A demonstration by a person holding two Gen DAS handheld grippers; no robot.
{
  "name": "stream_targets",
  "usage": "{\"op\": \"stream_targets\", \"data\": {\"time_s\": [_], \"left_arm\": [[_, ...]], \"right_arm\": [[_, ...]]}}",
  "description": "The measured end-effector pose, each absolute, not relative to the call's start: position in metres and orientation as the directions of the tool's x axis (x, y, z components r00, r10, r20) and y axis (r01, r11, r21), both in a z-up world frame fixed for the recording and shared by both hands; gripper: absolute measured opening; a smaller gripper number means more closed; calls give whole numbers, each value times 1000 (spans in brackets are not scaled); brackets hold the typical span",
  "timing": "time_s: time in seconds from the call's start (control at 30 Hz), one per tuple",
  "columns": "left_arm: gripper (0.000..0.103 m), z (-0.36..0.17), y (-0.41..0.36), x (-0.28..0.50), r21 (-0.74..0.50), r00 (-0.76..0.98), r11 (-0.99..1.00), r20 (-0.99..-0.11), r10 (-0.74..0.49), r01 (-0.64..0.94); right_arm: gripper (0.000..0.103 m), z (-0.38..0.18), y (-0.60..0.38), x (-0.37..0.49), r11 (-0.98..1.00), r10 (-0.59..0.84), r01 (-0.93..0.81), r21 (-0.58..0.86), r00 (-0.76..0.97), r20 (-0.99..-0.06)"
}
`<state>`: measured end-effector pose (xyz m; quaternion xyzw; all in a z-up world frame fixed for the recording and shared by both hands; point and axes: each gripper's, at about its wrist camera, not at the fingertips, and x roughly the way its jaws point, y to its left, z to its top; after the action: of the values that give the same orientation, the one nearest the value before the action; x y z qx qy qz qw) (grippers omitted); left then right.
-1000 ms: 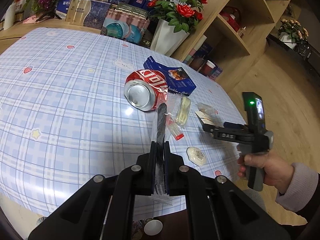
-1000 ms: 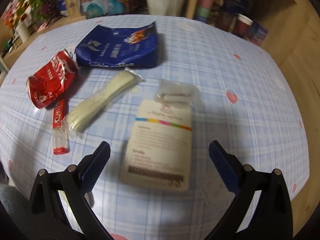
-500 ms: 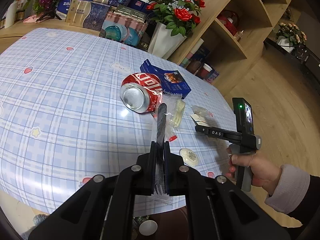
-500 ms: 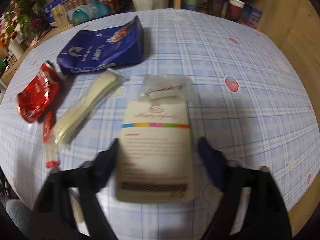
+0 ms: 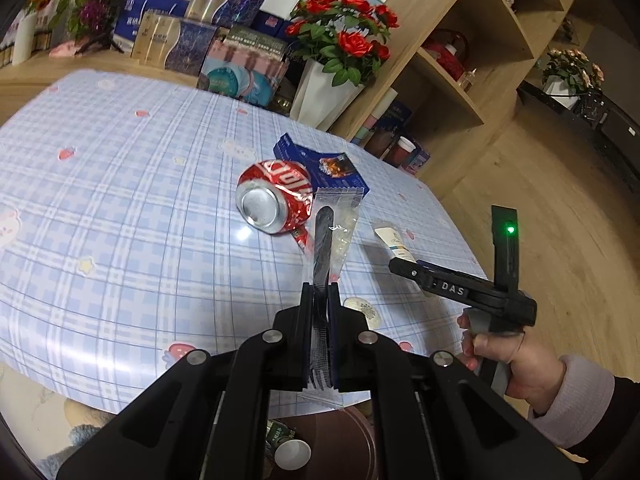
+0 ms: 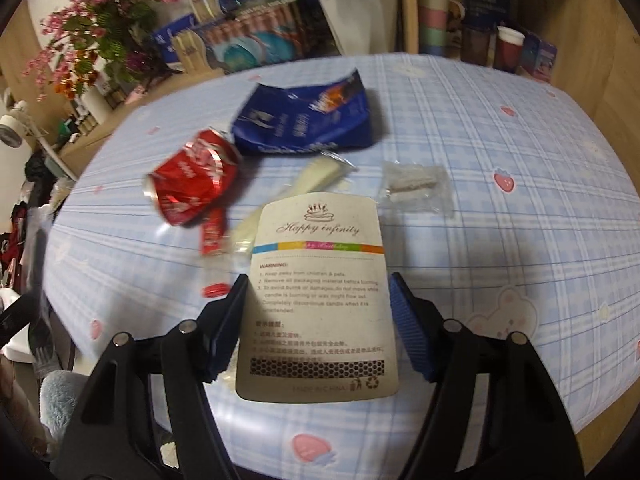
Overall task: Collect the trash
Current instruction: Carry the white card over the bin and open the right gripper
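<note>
My left gripper (image 5: 320, 292) is shut on a clear wrapper (image 5: 338, 220) with a black plastic utensil inside, held up over the table's near edge. My right gripper (image 6: 316, 300) is shut on a white printed card (image 6: 320, 292): its blue pads press both long edges, and the card hangs tilted above the cloth. In the left wrist view the card (image 5: 394, 240) sticks up from that gripper, which a hand holds. On the table lie a crushed red can (image 6: 188, 176), a blue snack bag (image 6: 304, 120), a pale wrapped utensil (image 6: 316, 174), a small clear sachet (image 6: 416, 184) and a red-capped tube (image 6: 212, 256).
The round table has a blue checked cloth (image 5: 120, 200). A round white lid (image 5: 362, 308) lies near its front edge. A brown bin (image 5: 344, 432) with scraps in it stands below that edge. Boxes, a vase of red roses (image 5: 340, 40) and wooden shelves (image 5: 460, 80) stand behind.
The right gripper's jaws have come in from wide open onto the card and raised it off the cloth. The left gripper has risen a little with its wrapper.
</note>
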<state>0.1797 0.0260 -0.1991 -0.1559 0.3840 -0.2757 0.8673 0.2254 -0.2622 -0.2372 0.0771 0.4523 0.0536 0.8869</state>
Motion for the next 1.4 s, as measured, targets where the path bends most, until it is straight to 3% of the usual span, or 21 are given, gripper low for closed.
{"op": "stream_targets", "data": {"time_s": [0.53, 1.4], "left_arm": [[8, -166, 33, 138, -471, 584, 798, -547, -599, 377], [8, -152, 35, 69, -436, 613, 824, -555, -563, 362]], "right_arm": [[69, -193, -231, 124, 966, 258, -192, 174, 670, -696], [70, -206, -205, 45, 920, 374, -340, 193, 620, -690]]}}
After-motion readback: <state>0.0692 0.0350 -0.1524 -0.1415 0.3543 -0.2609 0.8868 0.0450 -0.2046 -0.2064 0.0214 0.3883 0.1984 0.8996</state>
